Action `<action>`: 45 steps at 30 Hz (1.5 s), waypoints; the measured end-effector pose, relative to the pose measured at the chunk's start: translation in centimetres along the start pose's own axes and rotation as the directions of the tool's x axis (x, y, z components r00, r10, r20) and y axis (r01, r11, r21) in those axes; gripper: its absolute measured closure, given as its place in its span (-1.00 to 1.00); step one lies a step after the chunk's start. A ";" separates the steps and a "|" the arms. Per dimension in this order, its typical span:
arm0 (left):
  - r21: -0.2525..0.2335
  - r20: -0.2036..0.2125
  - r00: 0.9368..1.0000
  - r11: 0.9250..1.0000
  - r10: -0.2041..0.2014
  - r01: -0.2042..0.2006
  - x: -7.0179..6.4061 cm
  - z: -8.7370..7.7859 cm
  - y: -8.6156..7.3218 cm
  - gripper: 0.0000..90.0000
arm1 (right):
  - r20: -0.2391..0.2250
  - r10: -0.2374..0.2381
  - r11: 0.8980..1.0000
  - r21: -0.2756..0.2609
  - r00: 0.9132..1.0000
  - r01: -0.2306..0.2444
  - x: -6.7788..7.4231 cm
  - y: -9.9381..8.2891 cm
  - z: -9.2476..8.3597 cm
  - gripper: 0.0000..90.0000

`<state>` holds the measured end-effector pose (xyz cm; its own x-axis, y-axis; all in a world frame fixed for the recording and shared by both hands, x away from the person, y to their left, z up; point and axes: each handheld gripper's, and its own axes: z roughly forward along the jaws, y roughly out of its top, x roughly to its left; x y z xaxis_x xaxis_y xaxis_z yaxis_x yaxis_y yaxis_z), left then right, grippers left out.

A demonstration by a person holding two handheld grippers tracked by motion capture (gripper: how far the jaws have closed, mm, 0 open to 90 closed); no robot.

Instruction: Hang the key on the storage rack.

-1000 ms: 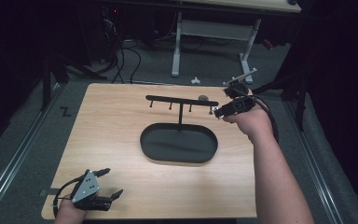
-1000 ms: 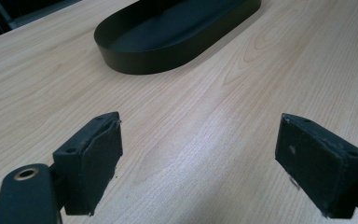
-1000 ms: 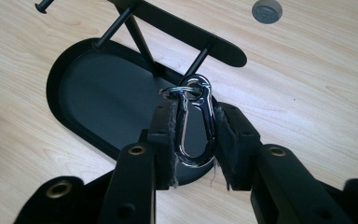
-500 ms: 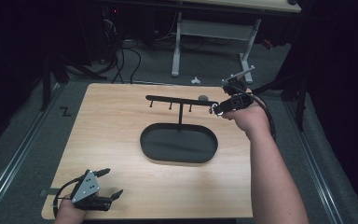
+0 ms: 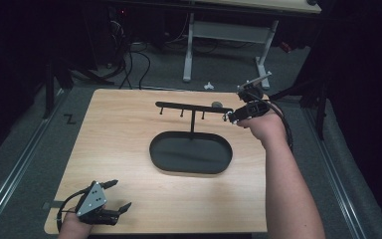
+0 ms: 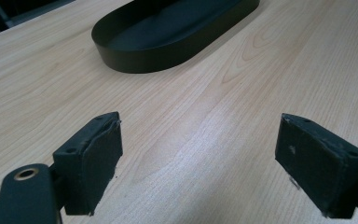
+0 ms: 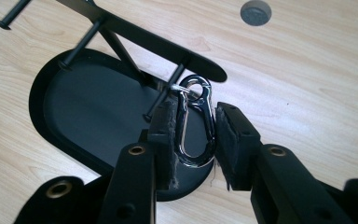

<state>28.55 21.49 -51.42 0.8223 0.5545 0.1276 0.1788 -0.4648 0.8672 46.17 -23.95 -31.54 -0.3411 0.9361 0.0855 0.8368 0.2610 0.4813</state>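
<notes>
My right gripper point(image 7: 193, 135) was pinching one silver carabiner point(image 7: 195, 126) between its pads, right up at the end of the black rack's point(image 5: 194, 107) crossbar. Counted four pegs on that bar, one post, and one oval tray point(image 5: 191, 153) as its base. One grey disc point(image 7: 255, 12) sat in the wooden table point(image 5: 129, 129) nearby. My left gripper point(image 5: 113, 195) was spread wide over bare wood, holding nothing

left gripper point(image 5: 110, 196): black, grey 3-cornered plate, cable | right gripper point(image 7: 196, 133): 2 black jaws, brass-ringed screw holes
</notes>
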 end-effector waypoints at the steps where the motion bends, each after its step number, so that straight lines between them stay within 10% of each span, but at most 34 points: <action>1: 0.000 0.000 1.000 1.000 0.000 0.000 0.0 0.0 0.0 -0.66 | -0.004 0.006 1.000 0.000 1.000 -0.006 -0.1 -0.2 0.2 0.53; 45: 0.010 0.008 1.000 1.000 0.007 -0.007 -0.1 0.3 0.0 -0.66 | -0.003 0.009 1.000 0.027 1.000 -0.009 -0.4 -2.1 0.9 0.43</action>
<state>28.64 21.19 -51.55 0.8281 0.5454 0.1298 0.1784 -0.4759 0.8612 44.91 -24.68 -33.37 -0.3349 0.9377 0.0923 0.8512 0.2590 0.4564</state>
